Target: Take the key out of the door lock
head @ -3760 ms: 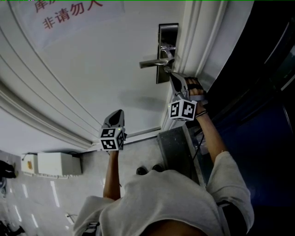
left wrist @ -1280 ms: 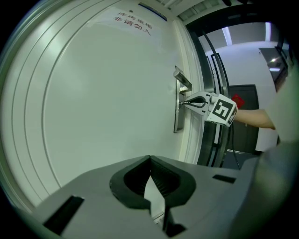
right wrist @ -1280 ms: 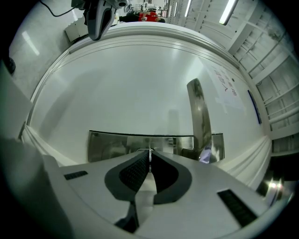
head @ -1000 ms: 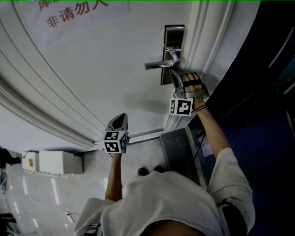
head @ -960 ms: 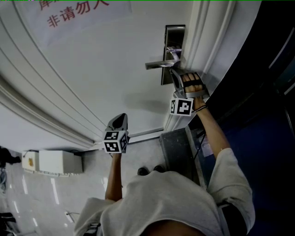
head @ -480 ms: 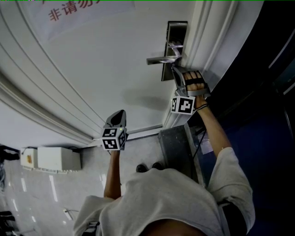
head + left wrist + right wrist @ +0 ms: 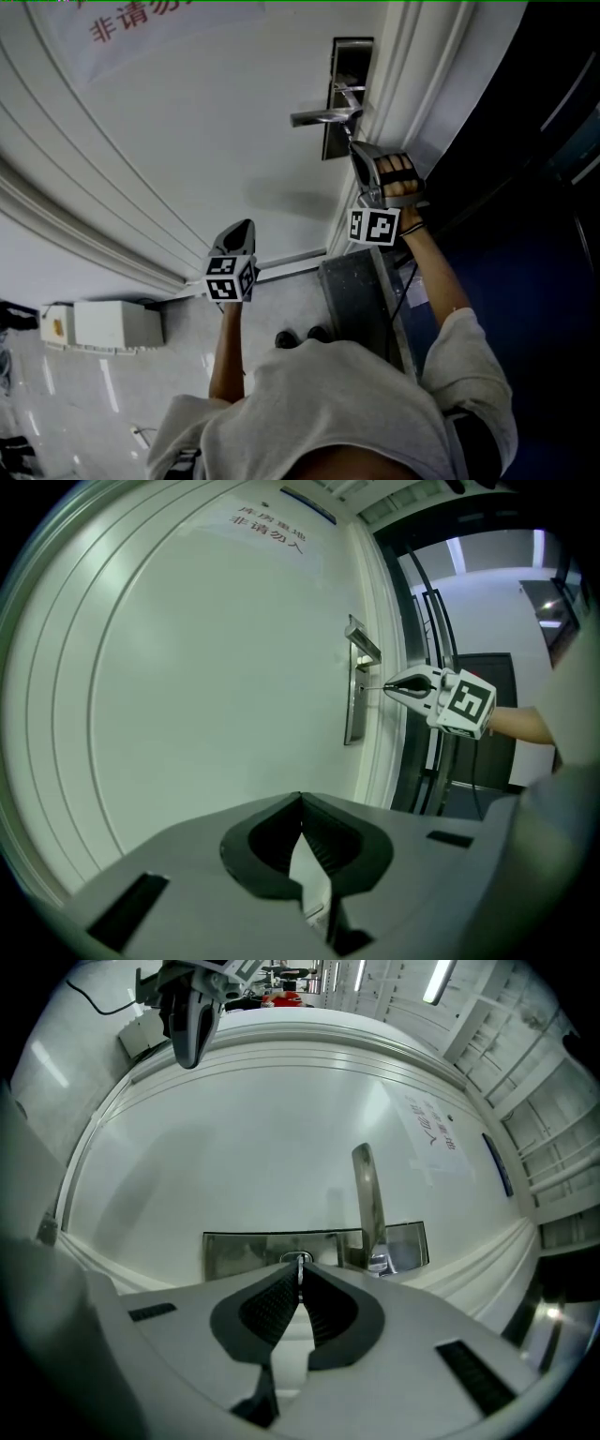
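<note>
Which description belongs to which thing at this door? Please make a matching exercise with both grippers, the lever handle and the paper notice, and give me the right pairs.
Things
1. left gripper
2. right gripper
3. lever handle
4. paper notice

Descriptions
A. red print, high on the door
B. fingers shut on the key at the lock plate
C. fingers shut on nothing, away from the lock plate
D. silver, sticks out from the lock plate

Pairs: 1-C, 2-B, 3-D, 4-A
</note>
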The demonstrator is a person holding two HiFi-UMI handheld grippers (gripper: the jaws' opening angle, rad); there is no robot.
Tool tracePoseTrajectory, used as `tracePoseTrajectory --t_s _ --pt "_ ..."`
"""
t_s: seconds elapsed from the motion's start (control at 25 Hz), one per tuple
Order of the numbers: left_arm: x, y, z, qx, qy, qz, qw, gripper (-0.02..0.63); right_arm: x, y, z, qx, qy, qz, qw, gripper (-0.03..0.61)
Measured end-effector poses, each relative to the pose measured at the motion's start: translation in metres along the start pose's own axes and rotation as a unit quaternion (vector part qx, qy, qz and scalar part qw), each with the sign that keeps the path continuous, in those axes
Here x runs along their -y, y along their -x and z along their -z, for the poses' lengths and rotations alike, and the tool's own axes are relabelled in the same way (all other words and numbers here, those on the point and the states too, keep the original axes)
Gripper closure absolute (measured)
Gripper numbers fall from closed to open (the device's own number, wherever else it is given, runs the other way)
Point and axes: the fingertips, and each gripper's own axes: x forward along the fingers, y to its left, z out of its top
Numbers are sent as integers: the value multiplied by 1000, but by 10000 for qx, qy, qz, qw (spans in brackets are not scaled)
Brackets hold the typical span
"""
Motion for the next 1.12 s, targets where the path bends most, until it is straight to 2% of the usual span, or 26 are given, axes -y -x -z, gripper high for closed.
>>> tracePoseTrajectory --t_s 0.16,0.32,0.44,0.52,0.64,0.84,0.96,1.04,1.12 --pt "7 -4 -2 7 -66 48 10000 595 -4 8 4 56 -355 -68 9993 548" --pt "8 -5 1 -28 -47 49 10000 595 -9 14 7 51 -1075 -201 9940 548" --pt "8 -5 0 -15 -50 29 10000 595 -13 18 8 50 -1796 -294 9833 548" --pt "8 -4 -1 6 -49 12 10000 595 -16 21 10 29 -2379 -342 9707 548" --pt "5 -5 -2 6 -64 -31 10000 595 -24 27 8 61 -3365 -497 9403 548" --pt "3 -5 -11 79 -132 -84 9998 595 -54 37 8 -4 -4938 -877 8651 548" --pt "0 -6 -8 68 -134 -137 9998 595 -71 45 9 -89 -5597 -1037 8221 548" --pt "-3 -5 -6 46 -114 -172 9998 595 -82 51 8 -107 -5896 -1099 8001 548" --pt "-5 -4 -5 23 -73 -202 9998 595 -93 56 8 -153 -6103 -1148 7836 548"
